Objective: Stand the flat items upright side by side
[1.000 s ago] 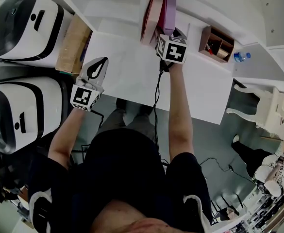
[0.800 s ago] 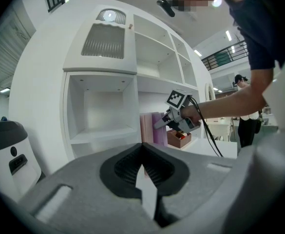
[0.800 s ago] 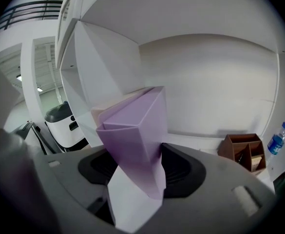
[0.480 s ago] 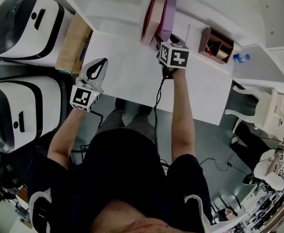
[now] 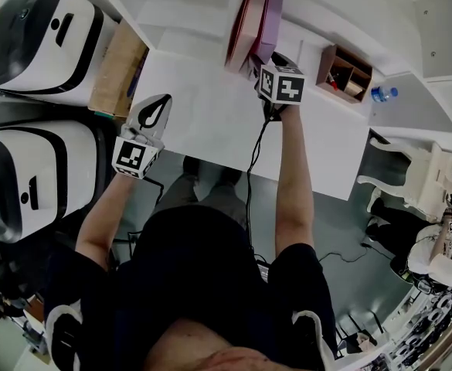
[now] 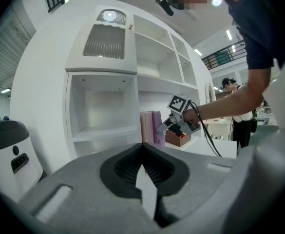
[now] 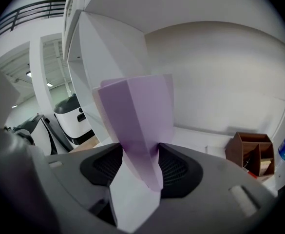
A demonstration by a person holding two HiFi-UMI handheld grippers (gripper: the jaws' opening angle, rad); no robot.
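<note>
A purple flat book [image 5: 266, 18] stands upright at the back of the white desk [image 5: 202, 114], right beside a pink one [image 5: 239, 23]. My right gripper [image 5: 264, 59] holds the purple book's lower near edge. In the right gripper view the book [image 7: 138, 115] fills the gap between the pads of the right gripper [image 7: 140, 168], which have just been closing on it. My left gripper [image 5: 158, 103] hovers over the desk's left edge, shut and empty; its closed jaws [image 6: 143, 173] face the two books [image 6: 152, 126].
A wooden organiser box [image 5: 344, 69] and a water bottle [image 5: 383, 91] sit right of the books. A cardboard box [image 5: 117, 69] and two white-and-black machines [image 5: 36, 33] stand to the left. A white chair [image 5: 415, 172] is at the right, with white shelf compartments [image 6: 103, 113] behind the desk.
My right gripper has shifted slightly to the right and turned a little at the purple book. The left gripper has stayed still.
</note>
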